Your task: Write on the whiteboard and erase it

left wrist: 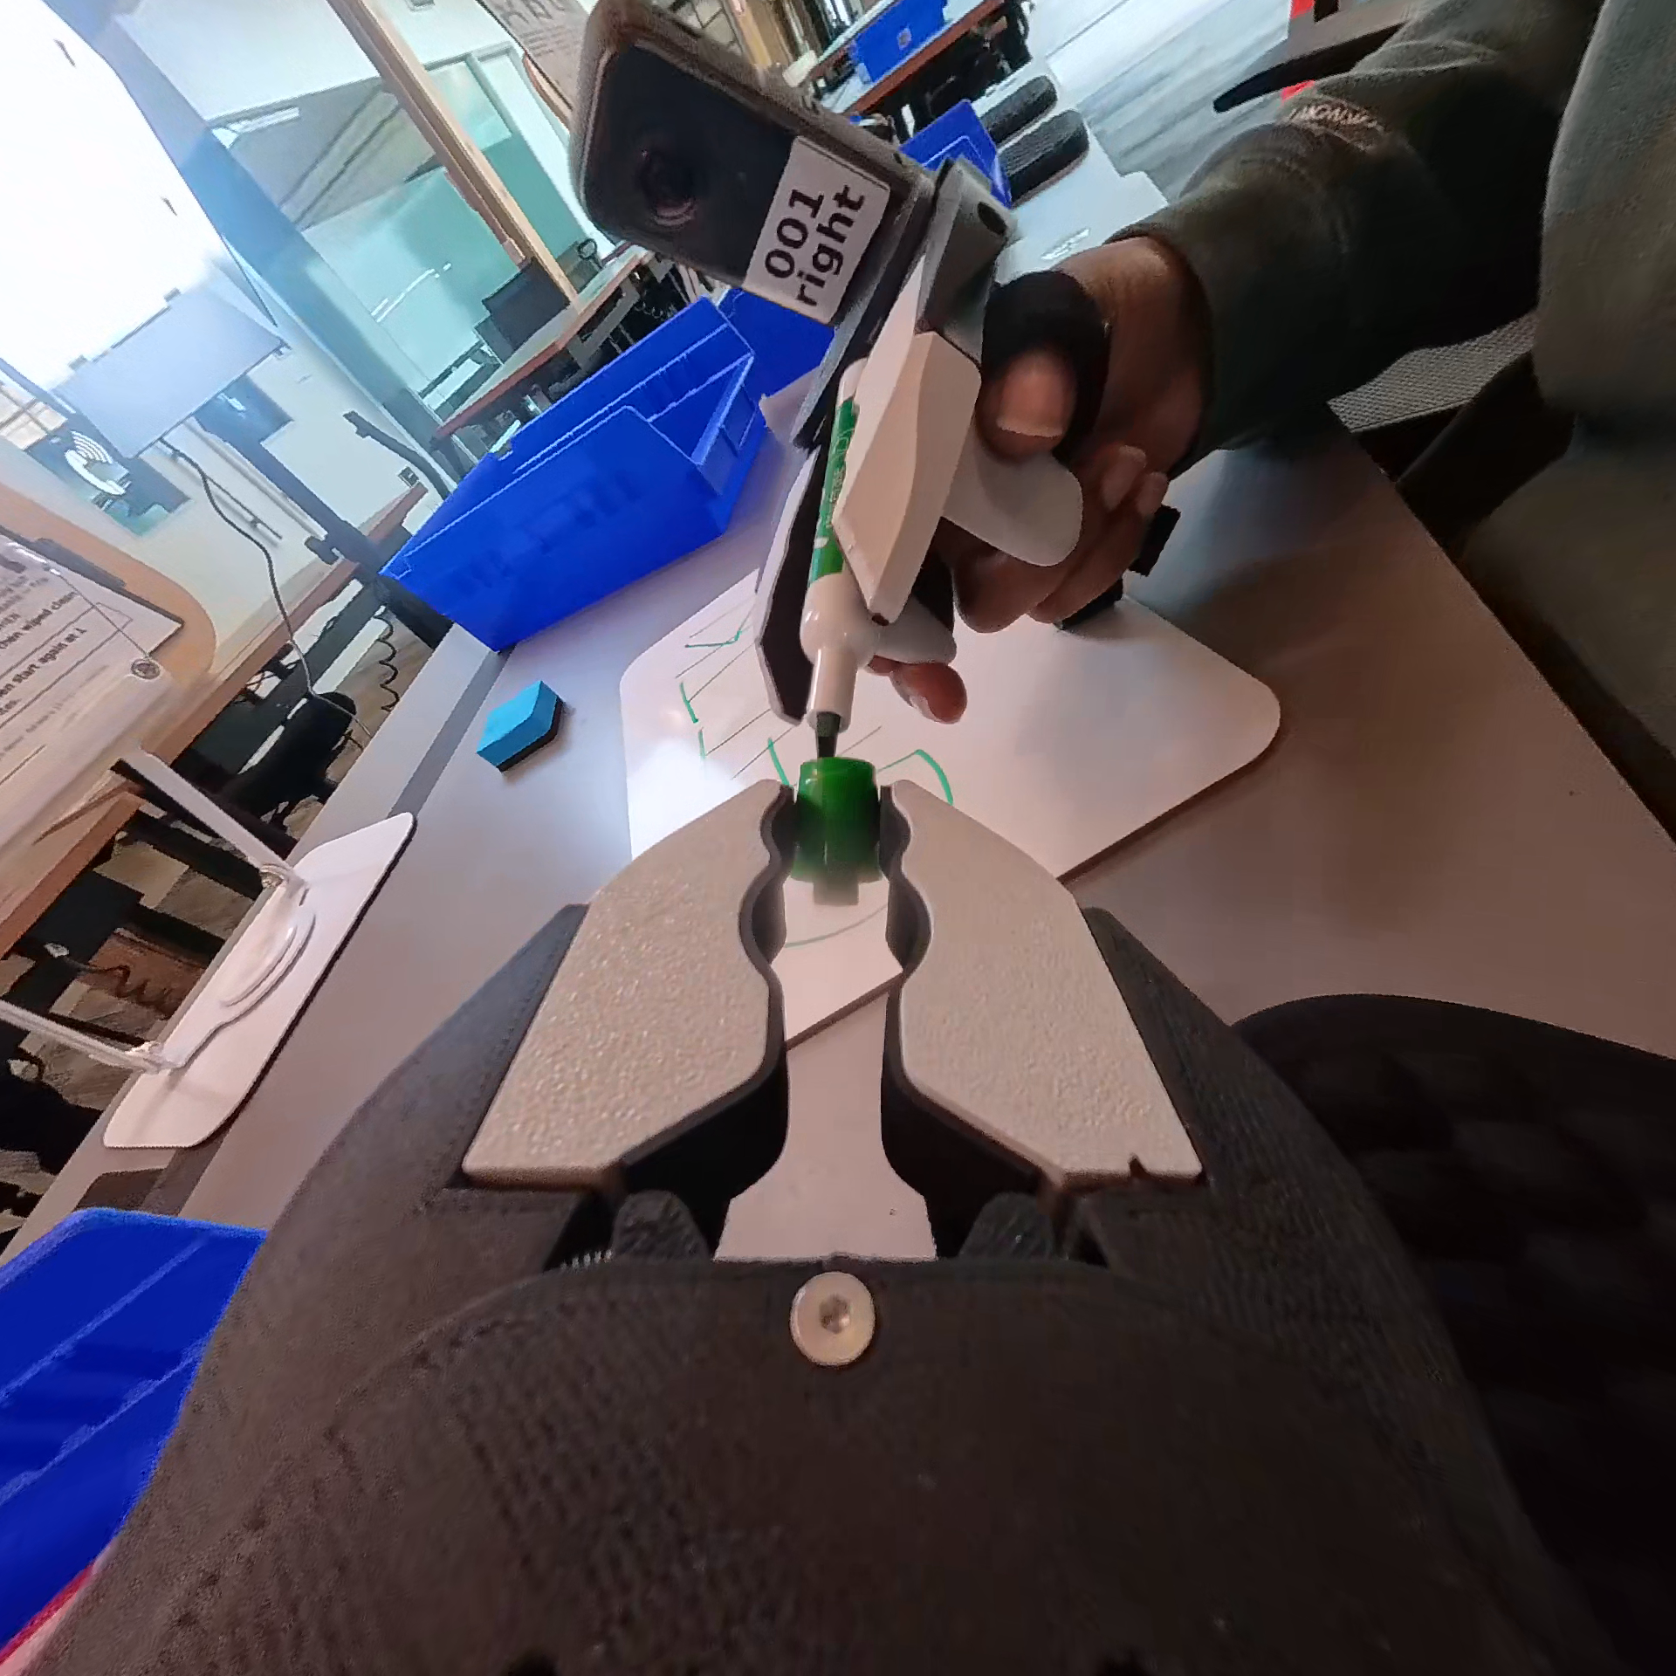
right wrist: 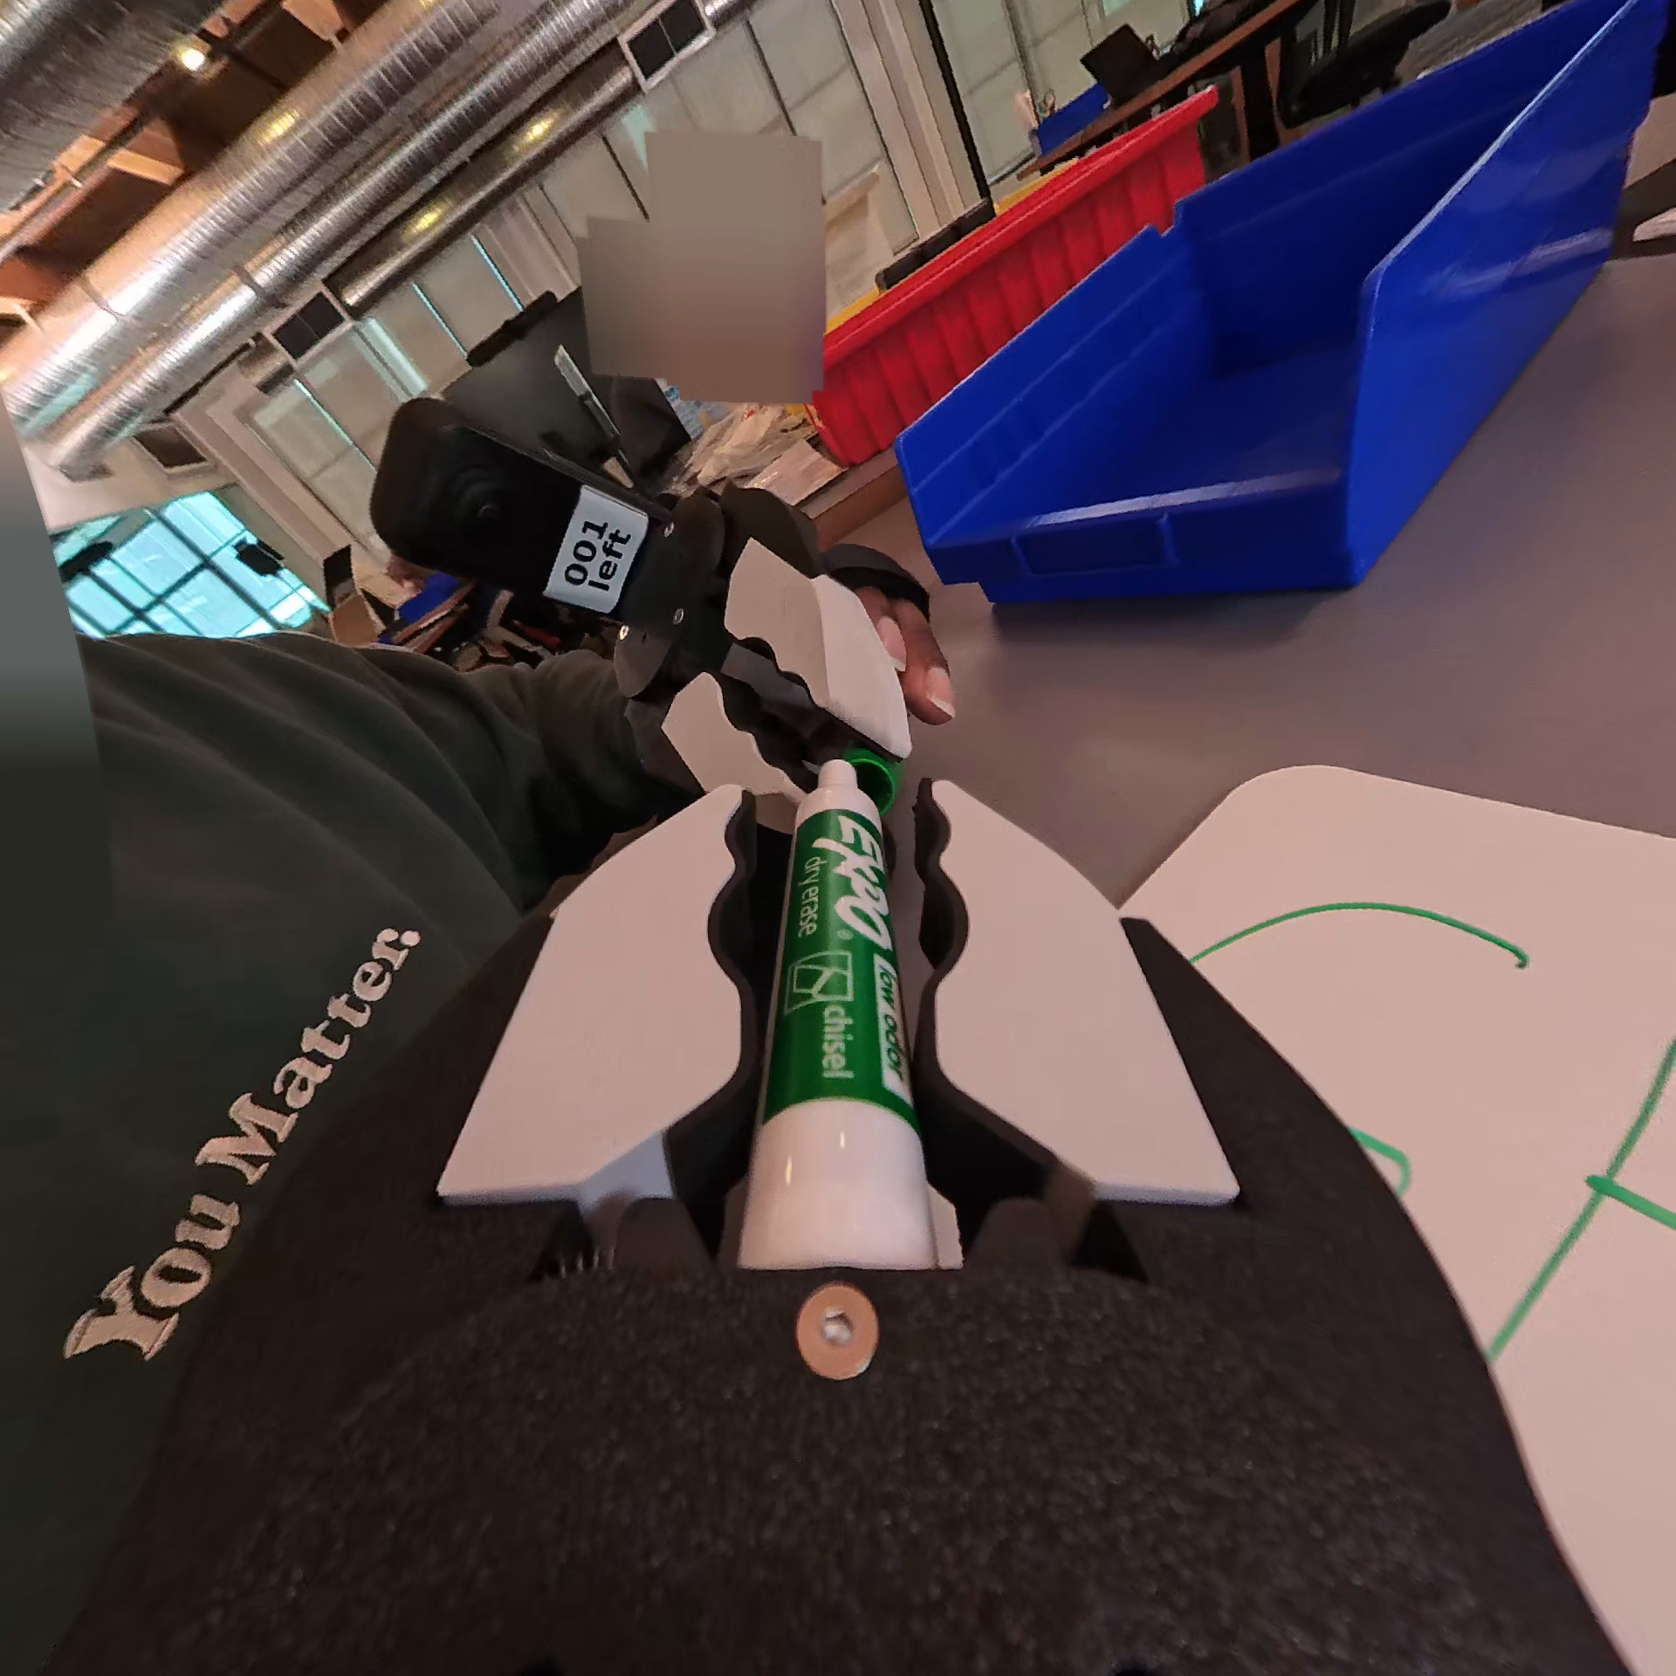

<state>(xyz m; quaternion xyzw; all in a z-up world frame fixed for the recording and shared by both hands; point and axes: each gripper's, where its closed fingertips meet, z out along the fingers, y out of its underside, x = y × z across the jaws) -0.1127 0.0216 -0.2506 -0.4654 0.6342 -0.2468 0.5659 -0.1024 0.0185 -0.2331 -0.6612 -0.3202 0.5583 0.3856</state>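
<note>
Gripping the green cap (left wrist: pixel 836 821) between its two pale, grainy-textured fingertips, the left gripper (left wrist: pixel 836 830) is nearly closed, its wavy-edged black pads pressed against the cap's smooth plastic sides; the cap's open mouth faces up and away from the camera. Just above that mouth hangs the dark chisel tip of the marker (left wrist: pixel 825 580), tilted steeply, close to the cap but whether it touches cannot be told. The right gripper (right wrist: pixel 839 798) is clamped along the marker's glossy white barrel with its green printed band (right wrist: pixel 839 989), which lies lengthwise in the channel between the two flat white fingers, rear end back near the gripper's rough black body and nose pointing past the fingertips toward the cap. Both tools are held by a person's hands (left wrist: pixel 1052 472) in dark sleeves. Beneath them lies the whiteboard (left wrist: pixel 1088 725), a thin, smooth white panel with rounded corners, flat on the matte grey worktop (left wrist: pixel 1360 862) and bearing thin green lines and curves (right wrist: pixel 1360 916). A small blue eraser (left wrist: pixel 519 724) with a dark underside sits on the worktop left of the board, well apart from both grippers. Rigid blue plastic bins (left wrist: pixel 580 508) stand beyond it.
</note>
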